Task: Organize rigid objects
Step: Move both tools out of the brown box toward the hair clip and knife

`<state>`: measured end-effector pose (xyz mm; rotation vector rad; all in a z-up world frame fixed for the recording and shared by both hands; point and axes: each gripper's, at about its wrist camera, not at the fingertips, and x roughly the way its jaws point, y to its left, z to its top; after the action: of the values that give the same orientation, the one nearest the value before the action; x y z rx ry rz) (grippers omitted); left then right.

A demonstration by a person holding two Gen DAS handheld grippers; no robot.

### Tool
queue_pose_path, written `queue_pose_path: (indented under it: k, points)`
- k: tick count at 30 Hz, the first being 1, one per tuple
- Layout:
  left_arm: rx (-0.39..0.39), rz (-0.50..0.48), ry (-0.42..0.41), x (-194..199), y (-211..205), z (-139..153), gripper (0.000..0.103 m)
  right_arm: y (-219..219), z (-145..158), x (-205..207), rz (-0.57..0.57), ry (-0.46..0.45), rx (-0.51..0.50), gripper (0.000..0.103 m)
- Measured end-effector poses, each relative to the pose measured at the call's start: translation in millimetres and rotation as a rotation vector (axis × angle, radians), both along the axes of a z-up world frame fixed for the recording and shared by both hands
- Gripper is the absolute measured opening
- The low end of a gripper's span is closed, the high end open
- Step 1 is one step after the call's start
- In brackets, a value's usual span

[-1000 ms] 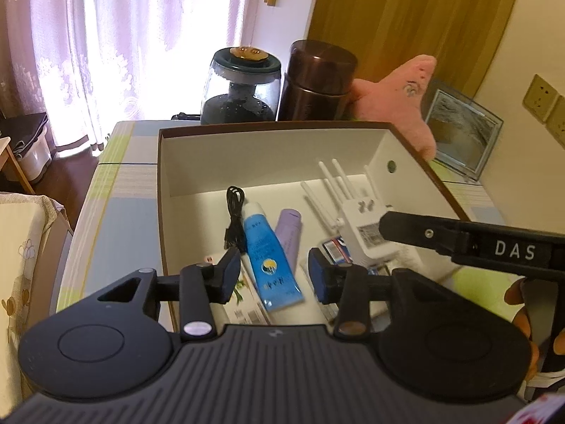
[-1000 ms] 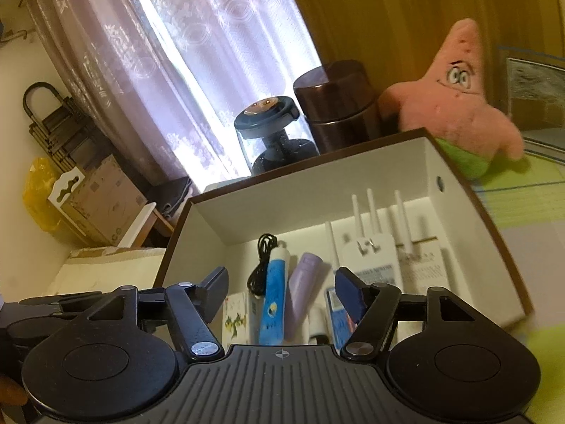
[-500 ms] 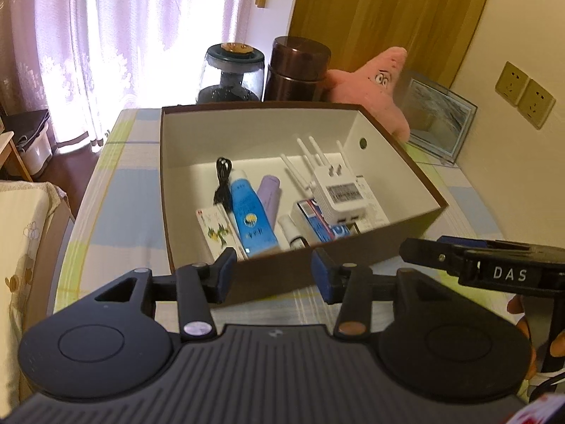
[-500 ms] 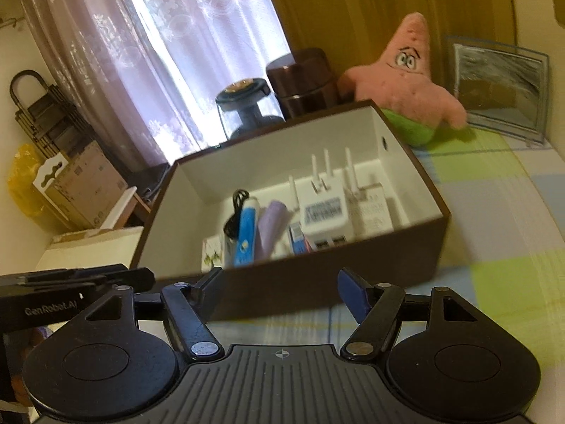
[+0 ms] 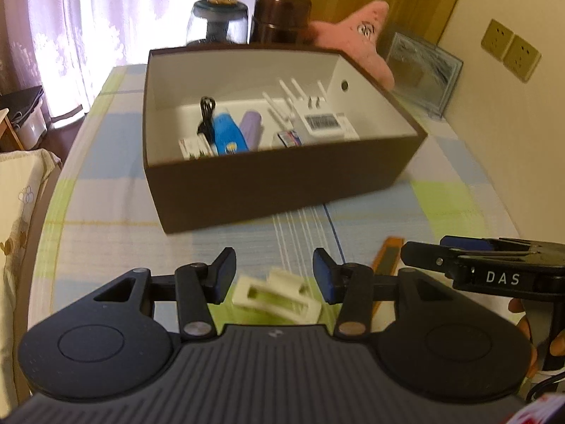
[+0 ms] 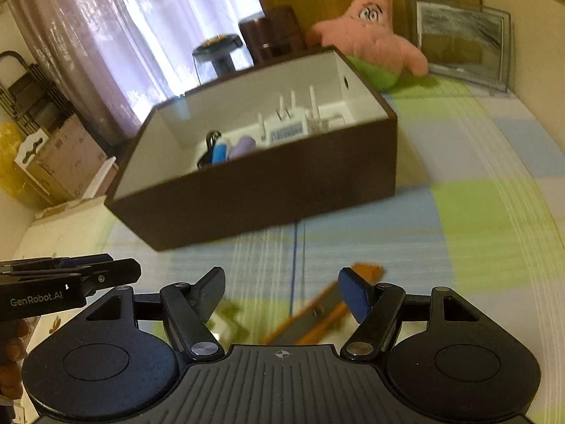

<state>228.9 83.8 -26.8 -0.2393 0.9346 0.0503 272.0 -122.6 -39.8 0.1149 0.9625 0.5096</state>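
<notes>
A brown box [image 5: 268, 183] with a white inside stands on the checked tablecloth and holds a white router [image 5: 317, 120], a blue tube [image 5: 227, 134], a purple tube [image 5: 251, 130], a black cable [image 5: 206, 113] and small packs. My left gripper [image 5: 273, 275] is open and empty, just above a white plastic clip [image 5: 279, 298] lying in front of the box. My right gripper [image 6: 282, 293] is open and empty over an orange-edged flat object [image 6: 317, 312], which also shows in the left wrist view [image 5: 386, 251]. The box also shows in the right wrist view [image 6: 268, 198].
Behind the box stand a glass jar [image 5: 217, 23], a brown canister [image 5: 280, 17], a pink star plush [image 6: 370, 31] and a framed picture [image 6: 462, 42]. The table's left edge drops off to furniture and cartons [image 6: 60, 162]. Wall sockets [image 5: 512, 51] are at the right.
Both grippers have drawn back from over the box toward the near side of the table. The white clip and the orange-edged object have come into view under them.
</notes>
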Motion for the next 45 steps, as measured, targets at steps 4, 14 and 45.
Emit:
queue_pose_path:
  k: [4,14,45]
  points:
    - [-0.001,-0.009,0.029,-10.2,-8.4,-9.3,0.043,-5.1,-10.0,-12.0,0.005,0.03,-0.018,0.068]
    - [0.003,-0.038,0.077,-21.7,-24.1,-25.2,0.043,-13.4,-30.6,-28.2,0.014,0.089,-0.057,0.068]
    - [0.023,-0.101,0.147,-2.6,-44.9,-80.2,0.043,-9.7,-69.0,-18.0,-0.029,0.203,-0.103,0.068]
